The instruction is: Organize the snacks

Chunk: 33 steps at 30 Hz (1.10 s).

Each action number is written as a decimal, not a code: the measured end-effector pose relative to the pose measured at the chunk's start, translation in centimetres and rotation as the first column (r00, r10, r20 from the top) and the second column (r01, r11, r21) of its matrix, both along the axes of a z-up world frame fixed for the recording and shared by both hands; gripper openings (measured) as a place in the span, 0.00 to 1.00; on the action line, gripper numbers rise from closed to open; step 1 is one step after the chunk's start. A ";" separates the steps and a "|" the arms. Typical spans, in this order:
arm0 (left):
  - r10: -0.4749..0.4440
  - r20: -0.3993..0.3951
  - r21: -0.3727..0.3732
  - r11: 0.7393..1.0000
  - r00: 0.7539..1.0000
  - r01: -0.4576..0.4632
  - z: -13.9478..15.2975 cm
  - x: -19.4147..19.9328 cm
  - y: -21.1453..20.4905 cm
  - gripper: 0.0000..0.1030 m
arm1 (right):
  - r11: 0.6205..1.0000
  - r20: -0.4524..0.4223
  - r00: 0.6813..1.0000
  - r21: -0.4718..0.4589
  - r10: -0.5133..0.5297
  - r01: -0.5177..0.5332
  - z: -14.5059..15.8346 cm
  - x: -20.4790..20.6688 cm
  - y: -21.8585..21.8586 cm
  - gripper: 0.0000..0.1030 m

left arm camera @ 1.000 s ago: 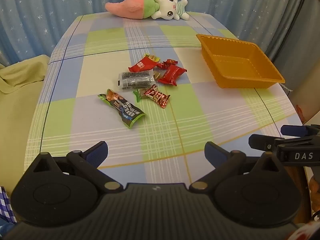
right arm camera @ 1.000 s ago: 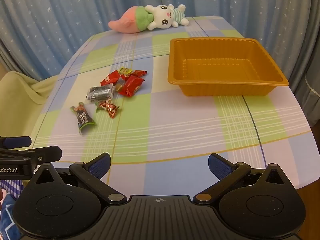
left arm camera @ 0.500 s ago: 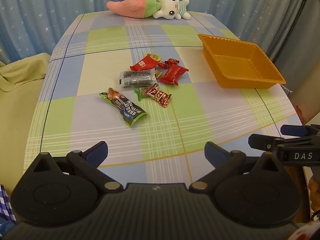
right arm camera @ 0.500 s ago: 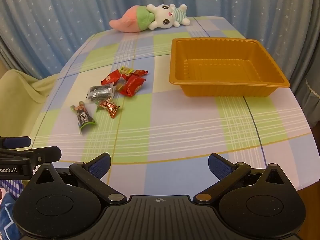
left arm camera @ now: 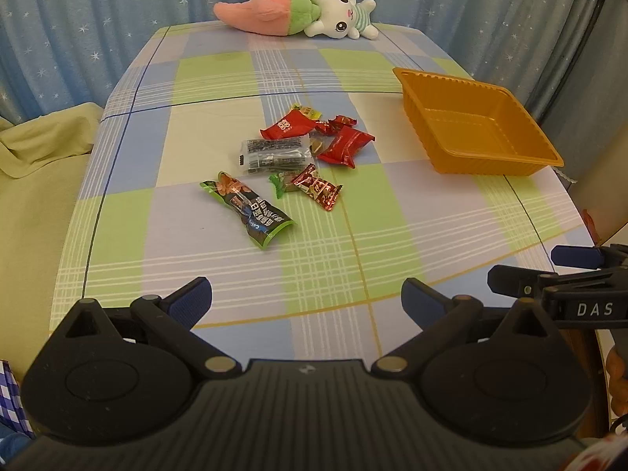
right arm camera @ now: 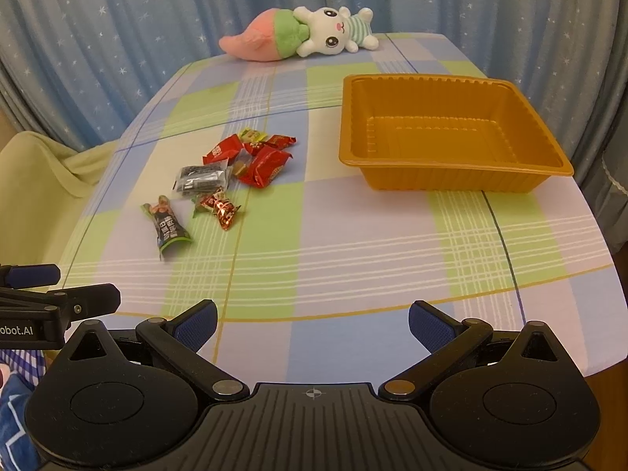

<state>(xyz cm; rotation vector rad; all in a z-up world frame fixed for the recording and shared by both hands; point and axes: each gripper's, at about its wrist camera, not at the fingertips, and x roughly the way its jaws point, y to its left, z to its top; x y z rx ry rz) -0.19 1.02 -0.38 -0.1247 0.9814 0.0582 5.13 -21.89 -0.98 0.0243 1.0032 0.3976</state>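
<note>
Both views have crept slightly closer to the tabletop [right arm camera: 353,243]; your left tool [left arm camera: 306,298] and right tool [right arm camera: 313,320] gape wide, holding nothing. Snacks [left arm camera: 298,157] lie ahead of them, left of the orange tray [right arm camera: 451,165].

Blue star-speckled curtains [left arm camera: 98,19] hung behind the surface [right arm camera: 353,243], which wore a checked cloth of blue, green and lilac. A pale green fabric-covered seat [left arm camera: 35,180] stood just beside it.
</note>
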 end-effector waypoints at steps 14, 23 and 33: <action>0.003 0.002 0.008 1.000 1.000 -0.003 0.1 -0.2 0.0 1.00 | 1.000 0.001 1.000 -0.007 0.010 -0.010 -0.1 -0.9 0.7 1.00; 0.002 0.002 0.007 1.000 1.000 -0.002 0.1 -0.2 0.1 1.00 | 1.000 0.000 1.000 -0.006 0.012 -0.012 0.0 -0.8 0.7 1.00; 0.003 0.001 0.009 1.000 1.000 -0.003 0.1 -0.3 0.0 1.00 | 1.000 -0.001 1.000 -0.007 0.013 -0.013 0.0 -0.7 0.7 1.00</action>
